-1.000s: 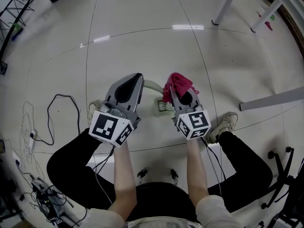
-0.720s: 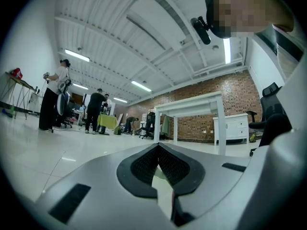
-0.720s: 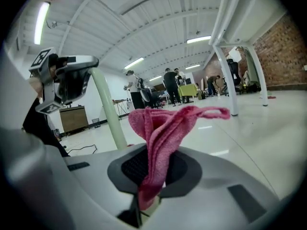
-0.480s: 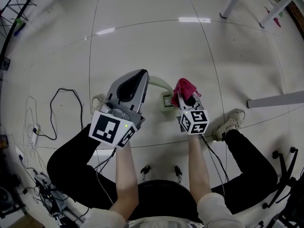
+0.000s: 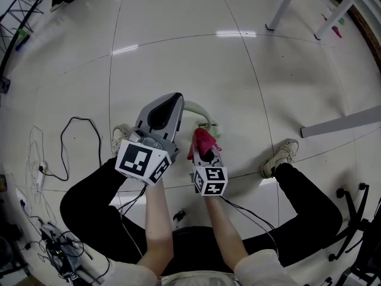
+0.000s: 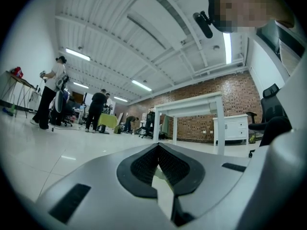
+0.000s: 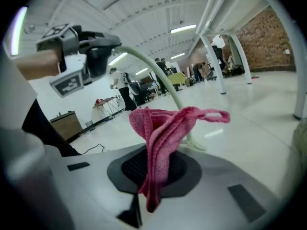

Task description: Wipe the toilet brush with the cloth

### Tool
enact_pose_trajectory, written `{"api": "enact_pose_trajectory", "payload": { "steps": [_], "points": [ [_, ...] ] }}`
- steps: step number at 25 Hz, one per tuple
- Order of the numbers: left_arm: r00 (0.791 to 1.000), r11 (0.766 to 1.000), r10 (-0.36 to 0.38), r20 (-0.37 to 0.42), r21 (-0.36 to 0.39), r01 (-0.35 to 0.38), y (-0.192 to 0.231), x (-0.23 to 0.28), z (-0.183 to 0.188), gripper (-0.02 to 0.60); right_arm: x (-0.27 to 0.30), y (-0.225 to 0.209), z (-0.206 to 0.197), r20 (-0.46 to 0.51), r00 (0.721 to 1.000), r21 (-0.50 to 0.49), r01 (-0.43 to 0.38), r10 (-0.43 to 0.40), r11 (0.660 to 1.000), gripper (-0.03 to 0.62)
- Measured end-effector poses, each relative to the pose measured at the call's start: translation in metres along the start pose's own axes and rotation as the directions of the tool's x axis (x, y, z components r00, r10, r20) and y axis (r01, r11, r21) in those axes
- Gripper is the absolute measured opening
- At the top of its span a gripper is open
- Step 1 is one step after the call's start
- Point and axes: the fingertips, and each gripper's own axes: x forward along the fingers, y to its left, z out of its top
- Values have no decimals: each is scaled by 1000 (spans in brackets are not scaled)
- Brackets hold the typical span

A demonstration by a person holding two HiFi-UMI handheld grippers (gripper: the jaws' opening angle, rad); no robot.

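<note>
Your right gripper (image 7: 152,169) has its jaws clenched on the pink cloth (image 7: 165,128), which bunches up just beside the toilet brush (image 5: 197,108). Your left gripper (image 6: 158,152) has its jaws clamped shut on the end of the brush's pale curved handle. The handle arcs away to the bristle head, close to the cloth. Both are over the tiled floor (image 5: 178,28), between your shoes.

The toilet brush (image 5: 201,108) has a pale green, curved handle that arches through the frame's centre from the closed left tool (image 5: 177,98) down to its bristled head. The pink cloth (image 5: 201,142), bunched in folds, stands pinched in the right tool (image 5: 205,152), just below that head.
</note>
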Motion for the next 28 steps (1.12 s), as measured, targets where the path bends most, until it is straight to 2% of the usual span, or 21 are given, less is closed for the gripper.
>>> {"api": "enact_pose_trajectory", "payload": {
  "steps": [3, 5, 8, 11, 16, 21, 24, 28],
  "points": [
    [1000, 1000, -6, -1, -3, 6, -4, -3, 0, 5, 15, -19, -11, -68, 991, 50, 118, -114, 992, 32],
    [1000, 1000, -8, 3, -5, 8, -5, -5, 0, 5, 23, -28, -7, -87, 984, 24, 156, -154, 987, 32],
    [1000, 1000, -6, 7, -8, 6, -5, -7, -1, 5, 30, -31, 8, -75, 985, -15, 158, -158, 987, 32],
    [1000, 1000, -6, 1, -6, 6, -4, -8, -2, 5, 25, -25, 31, -12, 989, -21, 146, -146, 989, 32],
    [1000, 1000, -2, 2, -17, 2, -1, -8, -3, 5, 10, 8, 91, 131, 988, -97, 96, -83, 991, 32],
    [1000, 1000, -15, -6, -22, 15, -4, -6, -2, 5, -8, 50, 143, 237, 971, -210, 13, 38, 978, 32],
    [1000, 999, -27, -7, -27, 27, -8, -5, 0, 5, -17, 72, 161, 264, 957, -270, -44, 118, 962, 32],
    [999, 998, -38, -5, -43, 38, -9, -4, 0, 5, -21, 81, 164, 256, 950, -315, -94, 180, 944, 32]
  ]
}}
